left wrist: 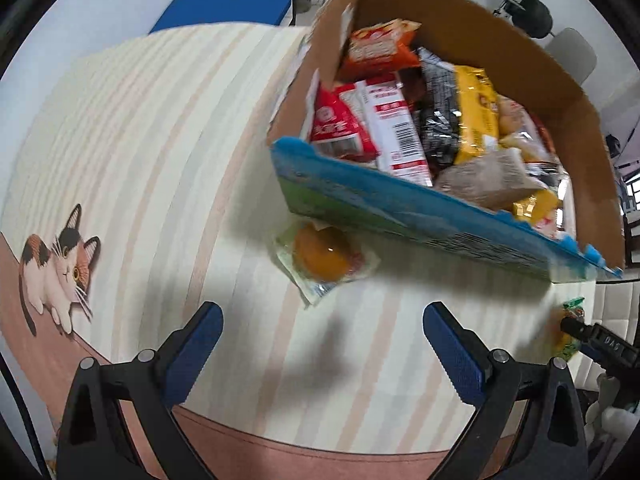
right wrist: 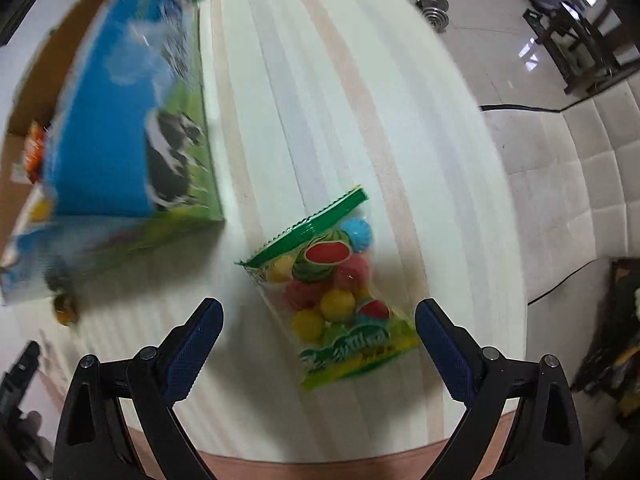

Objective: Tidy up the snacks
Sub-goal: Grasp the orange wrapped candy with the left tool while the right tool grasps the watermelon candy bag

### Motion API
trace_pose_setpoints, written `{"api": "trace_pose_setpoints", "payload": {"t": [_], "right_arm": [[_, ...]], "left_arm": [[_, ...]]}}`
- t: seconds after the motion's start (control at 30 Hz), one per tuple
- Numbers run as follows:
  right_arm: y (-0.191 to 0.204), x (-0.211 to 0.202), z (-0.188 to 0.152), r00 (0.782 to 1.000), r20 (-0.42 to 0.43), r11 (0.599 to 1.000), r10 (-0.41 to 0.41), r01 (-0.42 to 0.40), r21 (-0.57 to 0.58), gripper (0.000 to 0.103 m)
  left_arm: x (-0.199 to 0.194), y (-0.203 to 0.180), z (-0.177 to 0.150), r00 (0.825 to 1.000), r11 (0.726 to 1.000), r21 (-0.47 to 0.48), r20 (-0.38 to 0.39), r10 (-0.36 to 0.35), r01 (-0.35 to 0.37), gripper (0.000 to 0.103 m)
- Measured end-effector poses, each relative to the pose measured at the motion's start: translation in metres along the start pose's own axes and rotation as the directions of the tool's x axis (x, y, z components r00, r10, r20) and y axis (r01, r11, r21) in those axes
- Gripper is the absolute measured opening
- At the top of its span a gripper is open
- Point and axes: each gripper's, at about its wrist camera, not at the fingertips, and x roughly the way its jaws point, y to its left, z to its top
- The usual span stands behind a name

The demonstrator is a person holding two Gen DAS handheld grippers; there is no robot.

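Note:
A cardboard box [left wrist: 472, 12] with a blue and green printed side holds several snack packets. A clear packet with an orange round snack [left wrist: 324, 258] lies on the striped tablecloth beside the box. My left gripper [left wrist: 322, 354] is open and empty, just short of that packet. In the right wrist view a candy bag [right wrist: 332, 292] with coloured balls and a green top lies on the cloth to the right of the box [right wrist: 120, 120]. My right gripper [right wrist: 318, 350] is open and empty, with the bag's near end between its fingers. The candy bag also shows in the left wrist view [left wrist: 570, 332].
The tablecloth [left wrist: 140, 160] has a cat picture [left wrist: 60, 268] at the left. The table's edge runs along the right, with a padded seat [right wrist: 580, 184] and tiled floor beyond. A blue cushion [left wrist: 224, 8] lies behind the table.

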Motion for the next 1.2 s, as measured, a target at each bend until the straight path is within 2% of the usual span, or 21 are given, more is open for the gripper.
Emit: {"api": "trace_pose_setpoints", "payload": {"t": [0.07,0.13,0.17,0.33,0.53,0.57,0.6,0.7,0.73,0.9,1.2], "right_arm": [[0.005,0.009,0.000,1.000,-0.020,1.000,-0.021,0.020,-0.012,0.087],[0.011,0.013,-0.003,0.999,-0.021,0.999,-0.040,0.040,-0.025,0.063],[0.013,0.013,-0.005,0.999,-0.021,0.999,-0.041,0.041,-0.027,0.061],[0.036,0.014,-0.019,0.999,-0.037,0.998,-0.015,0.013,-0.054,0.060],[0.055,0.020,-0.023,0.998,-0.049,0.995,-0.047,0.043,-0.088,0.061],[0.056,0.021,-0.019,0.997,-0.053,0.994,-0.055,0.050,-0.092,0.061],[0.058,0.022,-0.017,0.997,-0.054,0.994,-0.061,0.056,-0.095,0.061],[0.061,0.024,-0.013,0.995,-0.059,0.992,-0.077,0.070,-0.102,0.061],[0.062,0.024,-0.012,0.995,-0.061,0.992,-0.082,0.075,-0.105,0.060],[0.077,0.029,-0.009,0.993,-0.054,0.988,-0.101,0.094,-0.124,0.056],[0.079,0.024,-0.037,0.994,-0.090,0.986,-0.069,0.054,-0.160,0.055]], "left_arm": [[0.007,0.004,0.004,1.000,1.000,-0.004,-0.022,-0.006,0.006,0.103],[0.011,0.007,0.008,1.000,1.000,-0.003,-0.024,-0.016,0.016,0.103],[0.013,0.008,0.010,1.000,1.000,-0.008,-0.029,-0.011,0.011,0.103],[0.030,0.013,0.024,0.997,1.000,-0.004,-0.069,-0.018,0.017,0.103],[0.055,0.016,0.031,0.991,0.999,0.008,-0.126,-0.047,0.049,0.101],[0.057,0.016,0.032,0.990,0.999,0.013,-0.129,-0.048,0.050,0.098],[0.059,0.016,0.032,0.990,0.998,0.020,-0.133,-0.051,0.054,0.090],[0.067,0.014,0.031,0.985,0.997,0.036,-0.162,-0.066,0.073,0.062],[0.065,0.012,0.030,0.988,0.996,0.059,-0.145,-0.055,0.064,0.053],[0.061,0.007,0.023,0.988,0.993,0.101,-0.147,-0.050,0.066,0.043],[0.034,-0.012,-0.035,0.982,0.987,0.140,-0.178,-0.054,0.079,0.043]]}}
